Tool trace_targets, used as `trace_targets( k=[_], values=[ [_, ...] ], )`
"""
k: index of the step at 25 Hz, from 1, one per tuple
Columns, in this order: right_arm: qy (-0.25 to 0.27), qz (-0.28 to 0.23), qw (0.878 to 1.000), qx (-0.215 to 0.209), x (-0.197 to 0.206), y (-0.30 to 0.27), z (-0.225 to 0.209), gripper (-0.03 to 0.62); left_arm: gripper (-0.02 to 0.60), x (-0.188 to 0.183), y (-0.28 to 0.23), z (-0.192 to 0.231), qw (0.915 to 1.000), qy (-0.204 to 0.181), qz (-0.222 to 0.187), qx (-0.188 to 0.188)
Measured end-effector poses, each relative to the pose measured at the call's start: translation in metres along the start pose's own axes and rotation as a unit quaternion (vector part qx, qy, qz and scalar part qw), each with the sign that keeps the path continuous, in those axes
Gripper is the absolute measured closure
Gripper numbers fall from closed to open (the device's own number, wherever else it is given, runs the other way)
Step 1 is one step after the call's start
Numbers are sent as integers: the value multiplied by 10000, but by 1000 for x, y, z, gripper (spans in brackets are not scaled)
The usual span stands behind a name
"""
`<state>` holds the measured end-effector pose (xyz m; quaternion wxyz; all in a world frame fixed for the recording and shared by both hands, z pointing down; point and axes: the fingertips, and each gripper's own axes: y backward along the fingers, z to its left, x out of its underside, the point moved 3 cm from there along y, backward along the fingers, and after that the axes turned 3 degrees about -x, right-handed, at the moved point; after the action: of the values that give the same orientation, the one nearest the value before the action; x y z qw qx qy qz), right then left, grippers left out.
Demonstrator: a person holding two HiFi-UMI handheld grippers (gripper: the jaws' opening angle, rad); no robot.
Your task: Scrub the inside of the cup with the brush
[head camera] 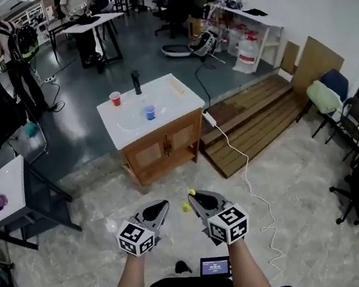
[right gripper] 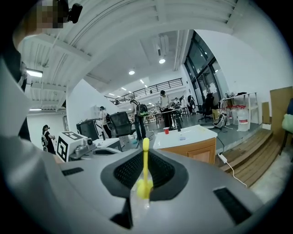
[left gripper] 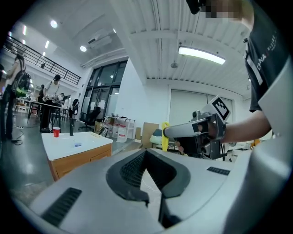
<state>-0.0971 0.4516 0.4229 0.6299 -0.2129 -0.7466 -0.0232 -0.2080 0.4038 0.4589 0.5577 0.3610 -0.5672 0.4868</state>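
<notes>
"Holding the brush (right gripper: 145,171), which side?"
"The rt gripper (right gripper: 144,183). Its jaws are pinched on the yellow handle partway down. Thin plastic, prob light and stiff, but a slim stem can swivel in a pinch."
"Which way's it point?"
"Long axis approx. upright, crossing the jaws, and one end pokes above them. Pale see-through bit at the low end, maybe bristles, can't be sure."
"Cup?"
"Two candidates: red cup (head camera: 115,99) and blue cup (head camera: 150,112). Both upright, mouths up, on the white counter (head camera: 177,106) of a wood cabinet (head camera: 167,149). Can't tell which one's meant. Both are well apart from the grippers."
"Handling?"
"Prob thin-walled and light, so easy to tip, slide or crush. I'd take it by the side wall below the rim w/ the lt gripper (left gripper: 146,154), squeezing gently, so the mouth stays clear for the brush."
"Lt free?"
"Yes. Jaws closed together, nothing btwn them."
</notes>
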Motion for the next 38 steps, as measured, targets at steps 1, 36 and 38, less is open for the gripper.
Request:
trace_targets(
  k=[1,36,38],
  values=[
    [-38,-13,10000,7,-1,-3,-3,554,578,-1,-3,4,10000,29,-3,-8],
    [-210,54,9953,-941,-79,-157,-247,554,578,-37,-224,173,9924,710,176,-993],
    [-230,83,9952,-952,-80,-165,-255,554,577,-37,-231,182,9922,718,205,-1001]
  ],
)
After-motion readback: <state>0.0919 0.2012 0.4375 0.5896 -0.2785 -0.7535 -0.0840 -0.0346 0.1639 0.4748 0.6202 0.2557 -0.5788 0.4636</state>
